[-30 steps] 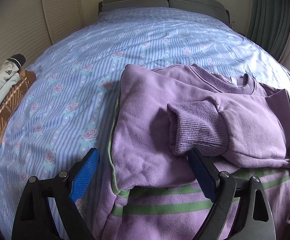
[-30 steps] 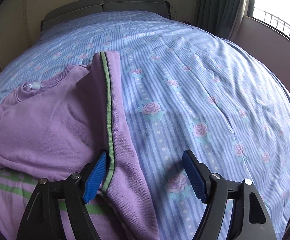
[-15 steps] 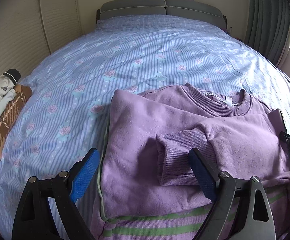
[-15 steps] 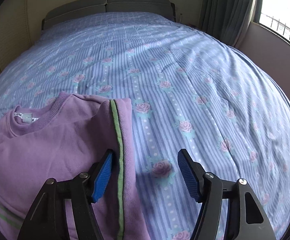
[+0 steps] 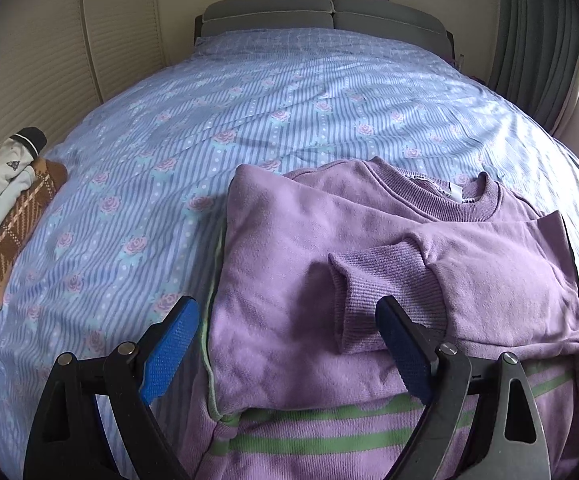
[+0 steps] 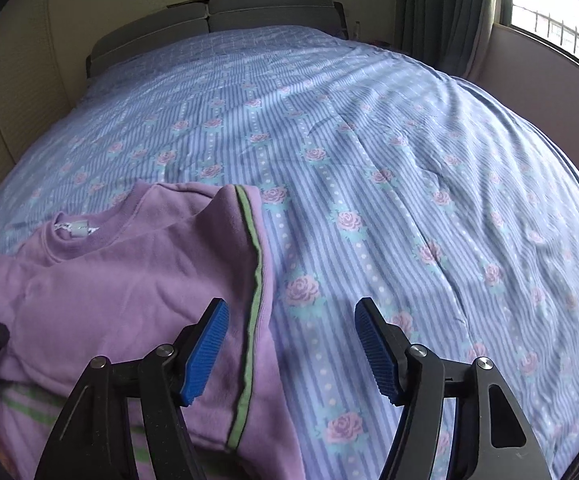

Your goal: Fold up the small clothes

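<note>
- Your left tongs (image 5: 285,354) were spread wide, pinching nothing, blue pads either side of the sweater's near left part.
- Your right tongs (image 6: 291,354) were likewise spread and held nothing; the left pad sat over the sweater's right edge, the right pad over bare bedspread.
- The purple sweater (image 5: 369,280) lay on the bed (image 5: 249,120), near the foot end and close to both tongs, neck pointing toward the headboard (image 5: 325,14).
- Both sides of the sweater were folded inward over the body; one ribbed cuff (image 5: 373,292) lay across the middle, on top of the folded panels.
- The lower part of the sweater, with green stripes (image 5: 329,440), stuck out from under the folded layers, nearest to you.
- From the right wrist view, a green seam line (image 6: 253,280) ran along the sweater's folded right edge, from the shoulder toward you.
- The collar (image 5: 469,204) showed a white label inside.
- A small stack of folded clothes (image 5: 5,216), white print over brown plaid, sat at the bed's left edge, well apart from the sweater.
- The bedspread was blue striped with pink roses, lightly wrinkled.
- Green curtains (image 6: 449,12) hung at the right of the bed, beside a bright window (image 6: 557,20).
- A black tip of your right tongs showed at the right edge of the left wrist view, just beside the sweater.
</note>
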Action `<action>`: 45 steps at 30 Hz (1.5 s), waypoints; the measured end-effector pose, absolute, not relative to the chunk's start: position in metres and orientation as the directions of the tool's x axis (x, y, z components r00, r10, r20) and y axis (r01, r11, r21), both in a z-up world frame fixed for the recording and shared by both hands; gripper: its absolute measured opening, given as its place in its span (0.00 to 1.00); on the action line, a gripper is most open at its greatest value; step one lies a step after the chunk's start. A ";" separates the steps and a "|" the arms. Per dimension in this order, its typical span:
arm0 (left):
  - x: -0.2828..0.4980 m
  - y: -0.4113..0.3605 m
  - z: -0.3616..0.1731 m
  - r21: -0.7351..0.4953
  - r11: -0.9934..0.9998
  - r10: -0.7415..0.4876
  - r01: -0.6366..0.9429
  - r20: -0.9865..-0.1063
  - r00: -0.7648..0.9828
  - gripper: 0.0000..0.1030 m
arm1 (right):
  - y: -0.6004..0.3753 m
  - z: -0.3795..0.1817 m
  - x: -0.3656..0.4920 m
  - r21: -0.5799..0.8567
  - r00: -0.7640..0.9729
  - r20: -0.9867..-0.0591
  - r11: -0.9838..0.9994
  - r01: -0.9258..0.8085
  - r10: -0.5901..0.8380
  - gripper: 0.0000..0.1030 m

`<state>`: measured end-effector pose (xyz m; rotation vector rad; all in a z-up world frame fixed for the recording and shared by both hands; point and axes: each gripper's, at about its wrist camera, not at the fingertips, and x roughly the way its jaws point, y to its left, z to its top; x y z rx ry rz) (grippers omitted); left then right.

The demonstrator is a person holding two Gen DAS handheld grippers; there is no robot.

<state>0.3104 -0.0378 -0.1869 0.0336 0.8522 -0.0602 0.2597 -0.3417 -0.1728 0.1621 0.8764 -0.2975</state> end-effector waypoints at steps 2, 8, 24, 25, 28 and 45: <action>0.306 -0.037 -0.188 0.004 0.997 -0.045 0.073 -0.756 0.653 0.88 | -0.332 -0.179 0.249 -0.010 0.584 -0.790 0.957 0.291 -0.186 0.63; 0.301 -0.037 -0.206 0.026 0.997 -0.028 0.076 -0.776 0.630 0.89 | -0.336 -0.201 0.236 -0.060 0.543 -0.806 0.945 0.322 -0.236 0.63; 0.222 -0.029 -0.163 0.011 0.990 -0.088 0.143 -0.741 0.666 0.87 | -0.329 -0.148 0.156 0.028 0.626 -0.760 0.954 0.300 -0.174 0.67; 0.211 -0.025 -0.161 0.015 0.989 -0.086 0.144 -0.737 0.670 0.87 | -0.326 -0.147 0.145 0.023 0.630 -0.757 0.957 0.289 -0.172 0.67; 0.183 -0.011 -0.159 0.000 0.991 -0.089 0.132 -0.739 0.667 0.87 | -0.318 -0.145 0.115 0.023 0.642 -0.751 0.965 0.263 -0.156 0.67; 0.092 0.031 -0.197 -0.049 0.998 -0.061 0.036 -0.752 0.657 0.77 | -0.302 -0.175 0.030 0.069 0.666 -0.736 0.964 0.256 -0.124 0.67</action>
